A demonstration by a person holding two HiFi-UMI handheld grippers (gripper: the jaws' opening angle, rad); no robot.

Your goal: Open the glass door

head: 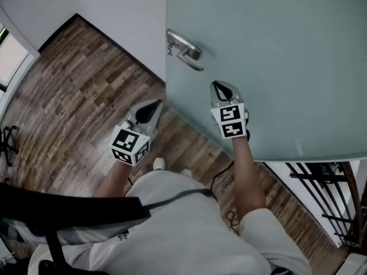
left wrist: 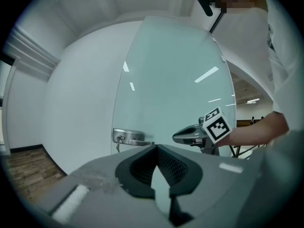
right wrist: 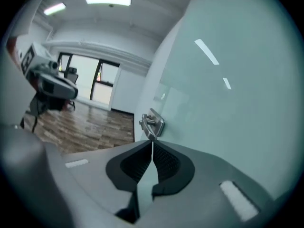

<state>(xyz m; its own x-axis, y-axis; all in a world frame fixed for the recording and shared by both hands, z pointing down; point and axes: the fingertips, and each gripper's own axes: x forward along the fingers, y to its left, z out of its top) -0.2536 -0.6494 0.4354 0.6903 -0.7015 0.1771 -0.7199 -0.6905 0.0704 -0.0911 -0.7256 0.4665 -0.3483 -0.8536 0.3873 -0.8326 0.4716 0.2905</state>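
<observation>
Overhead, the head view looks down on a person in a white shirt standing on a wood-plank floor, facing a large frosted glass door that fills the upper right of the picture. A white wall runs behind the door's free edge. Whether the door is latched or already slightly ajar cannot be told. A black metal railing stands at the lower right, past the door's bottom edge.

The right gripper is raised in front of the glass, just below and to the right of the silver lever handle, but apart from it. Its own view shows the two jaws pressed together with nothing between them, tips aimed at the handle. The left gripper hangs lower, near the door's free edge, and its jaws are also closed on nothing.

The handle sits close to the door's edge on a metal plate. Something small, perhaps a key, hangs beneath the plate.

With both sets of jaws closed, neither gripper can clasp the lever as it stands. Pushing it down with closed tips could let them slide off the smooth metal and knock the glass. The door may also swing toward the person's feet if it is pulled without room to step back.
</observation>
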